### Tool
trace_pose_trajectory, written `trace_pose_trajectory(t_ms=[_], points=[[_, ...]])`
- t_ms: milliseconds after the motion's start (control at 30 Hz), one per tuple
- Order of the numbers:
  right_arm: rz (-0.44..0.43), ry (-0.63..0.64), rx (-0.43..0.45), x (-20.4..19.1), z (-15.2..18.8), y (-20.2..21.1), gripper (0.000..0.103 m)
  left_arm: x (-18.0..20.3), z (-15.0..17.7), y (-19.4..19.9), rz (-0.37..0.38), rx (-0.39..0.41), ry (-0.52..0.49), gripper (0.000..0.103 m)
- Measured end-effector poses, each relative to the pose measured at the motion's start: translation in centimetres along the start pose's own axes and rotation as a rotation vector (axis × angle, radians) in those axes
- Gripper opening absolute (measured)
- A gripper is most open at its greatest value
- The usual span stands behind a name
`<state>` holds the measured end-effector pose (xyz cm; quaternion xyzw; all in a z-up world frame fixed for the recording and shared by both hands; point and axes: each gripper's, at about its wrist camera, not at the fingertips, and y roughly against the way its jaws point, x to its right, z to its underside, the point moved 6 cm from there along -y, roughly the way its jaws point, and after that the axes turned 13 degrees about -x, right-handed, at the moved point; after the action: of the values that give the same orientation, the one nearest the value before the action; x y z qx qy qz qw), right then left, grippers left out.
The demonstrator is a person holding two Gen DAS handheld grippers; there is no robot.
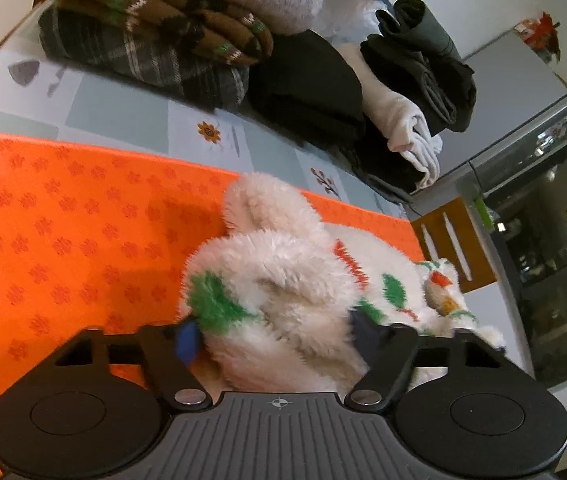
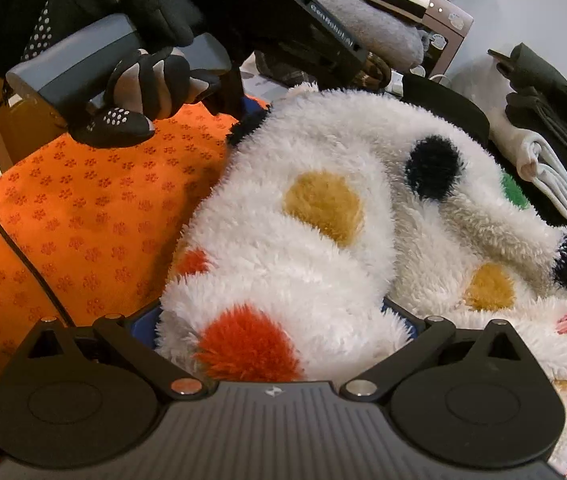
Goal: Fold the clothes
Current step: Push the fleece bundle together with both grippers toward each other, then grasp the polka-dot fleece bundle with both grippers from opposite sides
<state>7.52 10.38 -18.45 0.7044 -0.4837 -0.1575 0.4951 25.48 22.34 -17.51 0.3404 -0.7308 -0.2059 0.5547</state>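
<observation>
A fluffy white fleece garment (image 1: 283, 280) with green, red, yellow and black patches lies bunched on an orange patterned cloth (image 1: 63, 220). My left gripper (image 1: 275, 336) has a thick fold of the fleece between its pads, which press into it from both sides. In the right wrist view the same fleece garment (image 2: 323, 200) fills the middle. My right gripper (image 2: 279, 320) stands wide open, with a fold of fleece lying loosely between its fingers. A gloved hand (image 2: 143, 80) holds the left gripper's handle at the garment's far edge.
Folded clothes are piled at the back: a brown and plaid stack (image 1: 143, 40) and a black and white stack (image 1: 403, 100). The flower-print table cover (image 1: 123, 108) shows between them and the orange cloth (image 2: 83, 208). A glass cabinet (image 1: 555, 240) stands to the right.
</observation>
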Motion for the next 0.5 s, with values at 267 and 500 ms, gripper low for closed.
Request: trace_pose_trajectory(t_ms=[267,500], points=[[-0.121,-0.203,0.074,4.9,-0.2,3.7,0.054,4.8,-1.5,1.9,0.023,0.08,-0.073,0.023],[-0.272,-0.456,0.232,12.8,0.3,8.8,0.05,13.2,-4.1,2.4,0.055,0.127,-0.179,0.022]])
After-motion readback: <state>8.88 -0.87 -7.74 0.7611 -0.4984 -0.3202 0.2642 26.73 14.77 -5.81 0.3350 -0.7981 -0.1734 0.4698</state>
